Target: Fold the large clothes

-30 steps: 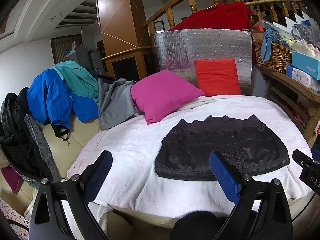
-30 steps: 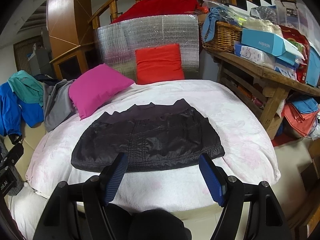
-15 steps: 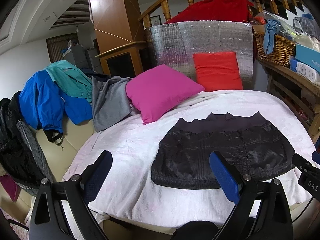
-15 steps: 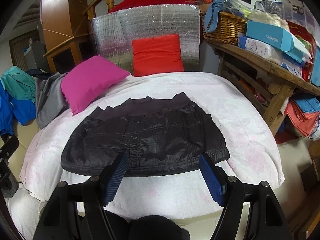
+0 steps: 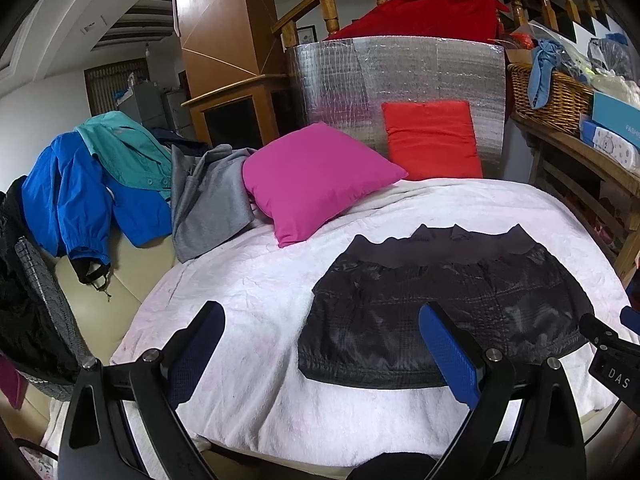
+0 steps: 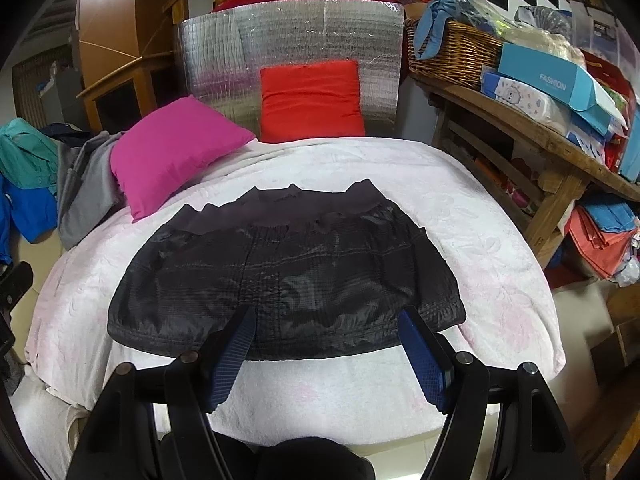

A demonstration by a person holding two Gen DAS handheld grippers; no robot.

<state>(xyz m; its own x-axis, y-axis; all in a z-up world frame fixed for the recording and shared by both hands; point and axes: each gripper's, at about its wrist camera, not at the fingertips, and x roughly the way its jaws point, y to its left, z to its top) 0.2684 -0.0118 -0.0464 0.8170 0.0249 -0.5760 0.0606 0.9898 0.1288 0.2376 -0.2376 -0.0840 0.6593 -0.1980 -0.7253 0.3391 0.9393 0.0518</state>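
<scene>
A black shiny skirt (image 5: 440,304) (image 6: 288,276) lies spread flat on a white blanket (image 5: 248,296) (image 6: 480,240), waistband toward the far side. My left gripper (image 5: 320,320) hangs open over the blanket near the skirt's left hem corner, with nothing between its blue pads. Above the skirt's near hem, my right gripper (image 6: 326,324) is open too and holds nothing. Part of the right gripper (image 5: 612,344) shows at the right edge of the left wrist view.
A pink pillow (image 5: 316,176) and a red pillow (image 5: 432,140) sit at the back before a silver foil panel (image 5: 400,72). Blue, teal and grey clothes (image 5: 120,184) pile on the sofa at left. A cluttered wooden shelf (image 6: 540,144) stands at right.
Both grippers have come closer to the skirt and a little lower; the skirt looks larger in both views. Their jaws keep the same width.
</scene>
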